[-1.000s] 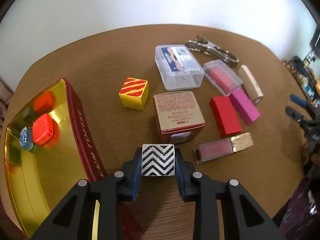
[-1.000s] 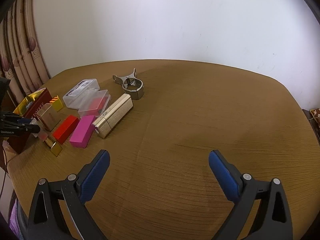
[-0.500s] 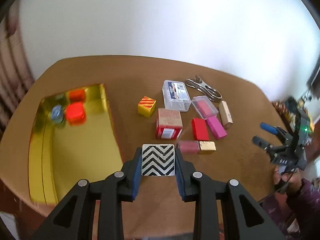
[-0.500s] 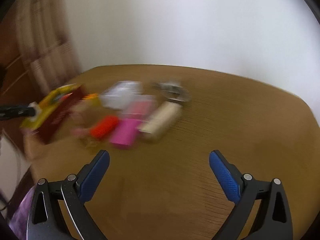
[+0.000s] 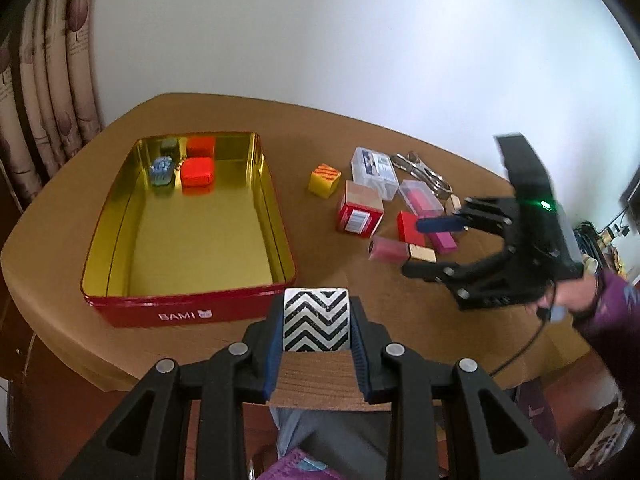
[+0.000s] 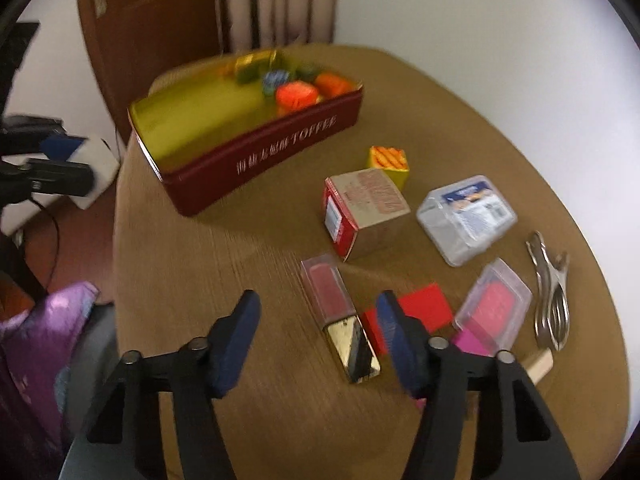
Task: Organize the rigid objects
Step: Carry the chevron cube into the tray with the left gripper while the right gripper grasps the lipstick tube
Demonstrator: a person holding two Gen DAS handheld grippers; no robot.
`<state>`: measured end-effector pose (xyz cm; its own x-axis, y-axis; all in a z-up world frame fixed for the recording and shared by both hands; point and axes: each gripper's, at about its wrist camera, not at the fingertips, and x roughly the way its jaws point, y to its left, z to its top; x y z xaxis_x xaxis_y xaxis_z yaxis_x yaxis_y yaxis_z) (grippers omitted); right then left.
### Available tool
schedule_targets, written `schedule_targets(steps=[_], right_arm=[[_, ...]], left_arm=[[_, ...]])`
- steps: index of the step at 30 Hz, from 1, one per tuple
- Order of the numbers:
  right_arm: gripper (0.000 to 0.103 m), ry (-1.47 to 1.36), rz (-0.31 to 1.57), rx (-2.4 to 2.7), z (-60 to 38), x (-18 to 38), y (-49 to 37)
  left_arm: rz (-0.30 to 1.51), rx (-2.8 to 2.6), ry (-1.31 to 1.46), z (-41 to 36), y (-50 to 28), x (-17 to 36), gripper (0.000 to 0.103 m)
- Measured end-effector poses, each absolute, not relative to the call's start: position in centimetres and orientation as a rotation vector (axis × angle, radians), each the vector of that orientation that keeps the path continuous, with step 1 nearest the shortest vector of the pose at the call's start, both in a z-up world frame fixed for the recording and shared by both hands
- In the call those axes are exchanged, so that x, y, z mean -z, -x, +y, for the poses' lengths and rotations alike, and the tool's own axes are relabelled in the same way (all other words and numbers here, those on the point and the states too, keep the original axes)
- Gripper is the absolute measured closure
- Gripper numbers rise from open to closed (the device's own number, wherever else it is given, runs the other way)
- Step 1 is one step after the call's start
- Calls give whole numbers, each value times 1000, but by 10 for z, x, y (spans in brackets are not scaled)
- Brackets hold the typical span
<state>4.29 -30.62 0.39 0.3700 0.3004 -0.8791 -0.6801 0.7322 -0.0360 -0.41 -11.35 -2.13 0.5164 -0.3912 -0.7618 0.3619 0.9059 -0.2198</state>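
Soft, even daylight fills both views, and the white wall (image 5: pixel 360 40) is washed nearly blank. The gold lining of the tin (image 5: pixel 192 216) mirrors its contents and glows yellow. The left wrist view is fairly sharp; the right wrist view is smeared by motion, worst at the desk (image 6: pixel 256 248) edge. Fisheye bending curves everything, and the corners fall black.

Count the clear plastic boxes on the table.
2. The blue-labelled box sits beside the red carton; the pink-filled box lies between the red block and the metal pliers. None seems hidden.
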Motion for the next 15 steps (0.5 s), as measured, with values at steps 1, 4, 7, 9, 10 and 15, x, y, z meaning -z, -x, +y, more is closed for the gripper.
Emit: schedule_targets(steps=[1,4,7,9,10,15], right_arm=[[51,451,1014,-655,-304,0,-47],[51,494,1048,-672,-297,7,-58],[52,530,1082,-690,-291,14,-65],[63,549,1116,-706,-286,21,-69],[77,568,1137,-698,-283,27,-72],[85,535,1167,-670,-279,32,-71]], left_arm=[[928,453,39,-113,4,23,73],[931,472,59,-111,3,24,73],[926,474,65,-111,1,25,73],[934,473,74,-110,0,27,73],[938,469,77,-110,-1,28,73],[935,444,115,-101,-3,27,73]])
